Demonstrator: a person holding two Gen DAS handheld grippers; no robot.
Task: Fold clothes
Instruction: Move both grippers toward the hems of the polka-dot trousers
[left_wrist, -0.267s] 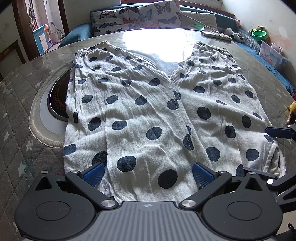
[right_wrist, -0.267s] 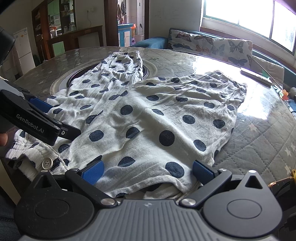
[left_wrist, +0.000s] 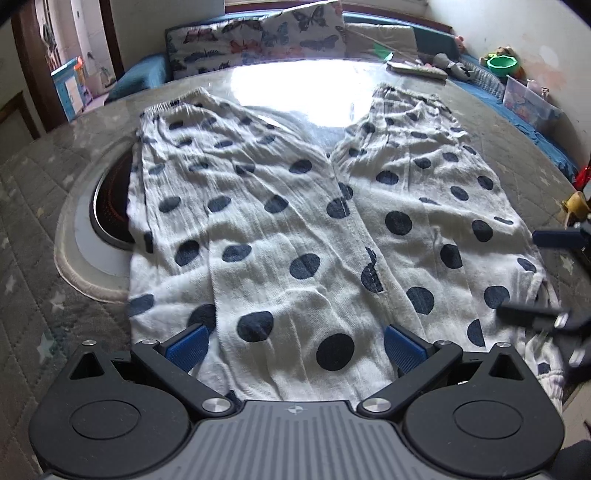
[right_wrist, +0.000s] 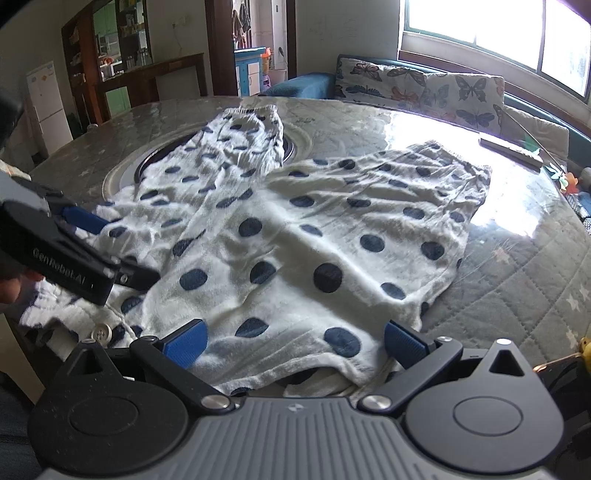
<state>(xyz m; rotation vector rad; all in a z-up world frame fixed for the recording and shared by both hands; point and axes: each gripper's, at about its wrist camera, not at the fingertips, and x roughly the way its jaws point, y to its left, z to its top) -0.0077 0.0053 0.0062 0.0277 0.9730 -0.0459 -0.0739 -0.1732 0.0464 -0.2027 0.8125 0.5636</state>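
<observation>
White trousers with dark blue dots (left_wrist: 295, 229) lie flat on the round table, both legs spread away from me, waistband at the near edge. They also show in the right wrist view (right_wrist: 314, 240). My left gripper (left_wrist: 295, 345) is open, its blue pads hovering just above the waist area at the near left. My right gripper (right_wrist: 295, 341) is open over the near right waist corner. The left gripper also shows at the left in the right wrist view (right_wrist: 96, 251). The right gripper's fingers (left_wrist: 554, 236) show at the right edge of the left wrist view. A white button (right_wrist: 101, 332) sits on the waistband.
The table (right_wrist: 517, 280) has a quilted cover under glass and a round inset burner (left_wrist: 107, 214) partly under the left leg. A remote-like bar (right_wrist: 509, 147) lies at the far side. A butterfly-print sofa (left_wrist: 266, 40) and toys stand beyond.
Both grippers have shifted slightly over the waistband; the left gripper looks blurred from motion in the right wrist view. The trousers lie as before.
</observation>
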